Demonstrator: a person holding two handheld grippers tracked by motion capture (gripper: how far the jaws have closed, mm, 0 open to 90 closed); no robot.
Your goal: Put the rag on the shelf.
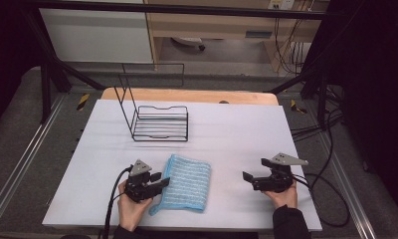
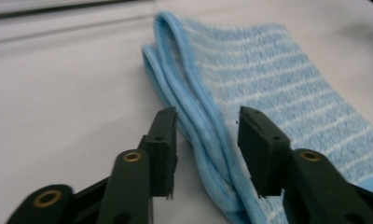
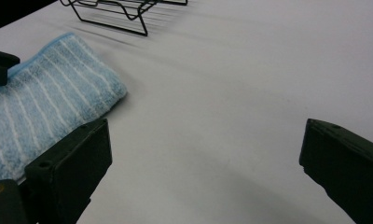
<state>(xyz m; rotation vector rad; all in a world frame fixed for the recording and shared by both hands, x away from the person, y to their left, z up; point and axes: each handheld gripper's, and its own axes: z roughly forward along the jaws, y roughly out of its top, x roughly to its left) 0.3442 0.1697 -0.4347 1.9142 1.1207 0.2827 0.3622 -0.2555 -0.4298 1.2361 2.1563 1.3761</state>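
- My left gripper [image 1: 159, 180] has its jaws apart, straddling the towel's [image 1: 186, 182] folded edge.
- My right gripper [image 1: 248, 178] sits wide apart, well clear.
- Rack [image 1: 159, 124] stands behind.

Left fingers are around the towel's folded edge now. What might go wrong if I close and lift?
1. The left gripper straddles several stacked layers of the blue towel; closing may catch only some of them, so the fold could open.
2. The right gripper sits open and apart from the towel, so the far side would probably sag.
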